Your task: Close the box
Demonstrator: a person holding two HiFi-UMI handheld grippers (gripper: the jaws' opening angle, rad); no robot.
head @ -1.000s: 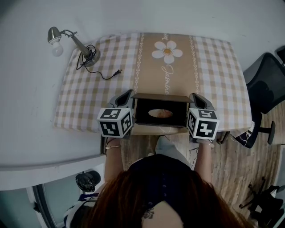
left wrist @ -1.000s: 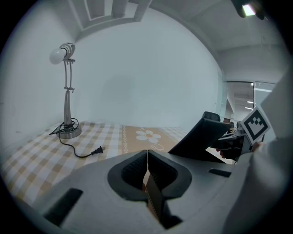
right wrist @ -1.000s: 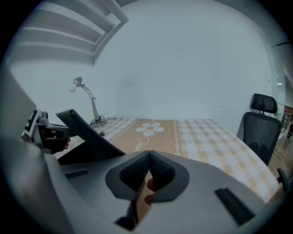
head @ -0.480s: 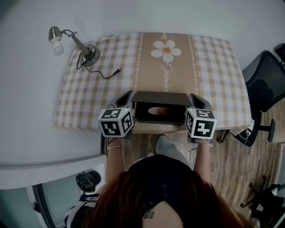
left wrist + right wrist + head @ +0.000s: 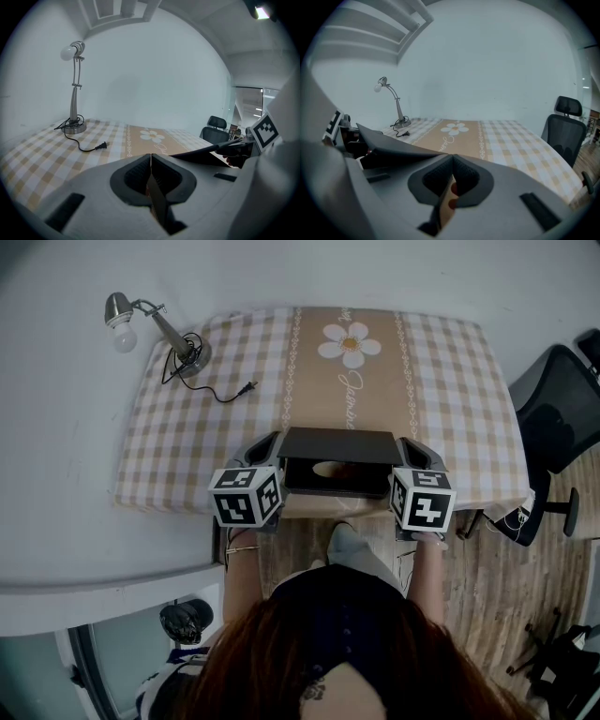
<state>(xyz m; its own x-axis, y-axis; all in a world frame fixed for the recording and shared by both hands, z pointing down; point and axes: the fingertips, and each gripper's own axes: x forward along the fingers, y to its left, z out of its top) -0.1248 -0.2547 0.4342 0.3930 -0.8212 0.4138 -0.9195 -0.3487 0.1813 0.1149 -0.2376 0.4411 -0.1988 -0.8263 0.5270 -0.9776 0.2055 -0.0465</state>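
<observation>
A dark box (image 5: pixel 336 477) sits at the table's near edge, its dark lid (image 5: pixel 339 444) tilted low over the opening, with a pale oval thing still showing inside. My left gripper (image 5: pixel 263 448) is at the box's left side, shut on a thin cardboard flap (image 5: pixel 156 200). My right gripper (image 5: pixel 413 452) is at the right side, shut on a brown flap with red dots (image 5: pixel 446 201). The lid (image 5: pixel 210 152) shows as a thin, nearly level slab in the left gripper view. From the right gripper (image 5: pixel 452 162), the lid (image 5: pixel 391 140) lies to the left.
A checked tablecloth (image 5: pixel 441 371) with a daisy print covers the table. A desk lamp (image 5: pixel 155 322) stands at the far left corner, its unplugged cord (image 5: pixel 223 396) trailing toward the middle. A black office chair (image 5: pixel 561 413) stands right of the table.
The box lid has swung down from steeply raised to nearly level over the opening. Both grippers have kept their hold at the box's sides.
</observation>
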